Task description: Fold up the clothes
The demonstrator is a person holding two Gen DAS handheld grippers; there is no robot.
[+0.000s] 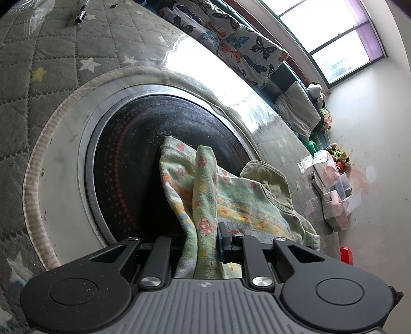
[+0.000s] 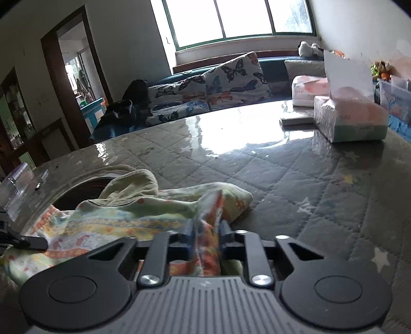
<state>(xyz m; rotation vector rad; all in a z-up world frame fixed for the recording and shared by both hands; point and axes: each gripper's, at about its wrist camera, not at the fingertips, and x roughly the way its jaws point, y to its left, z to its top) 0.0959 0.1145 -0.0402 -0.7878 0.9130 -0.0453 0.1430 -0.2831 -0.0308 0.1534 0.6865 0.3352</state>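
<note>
The floral garment (image 2: 143,218), spread over the quilted tabletop (image 2: 295,185) beside its round inset, is pinched at one bunched edge by the left gripper (image 1: 203,239) and at the opposite edge by the right gripper (image 2: 206,231).

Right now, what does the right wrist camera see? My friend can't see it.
The right tool is pinching a bunched fold of a flowery pastel cloth that lies on a grey quilted table cover. Behind are tissue packs, butterfly cushions and a bright window.
</note>
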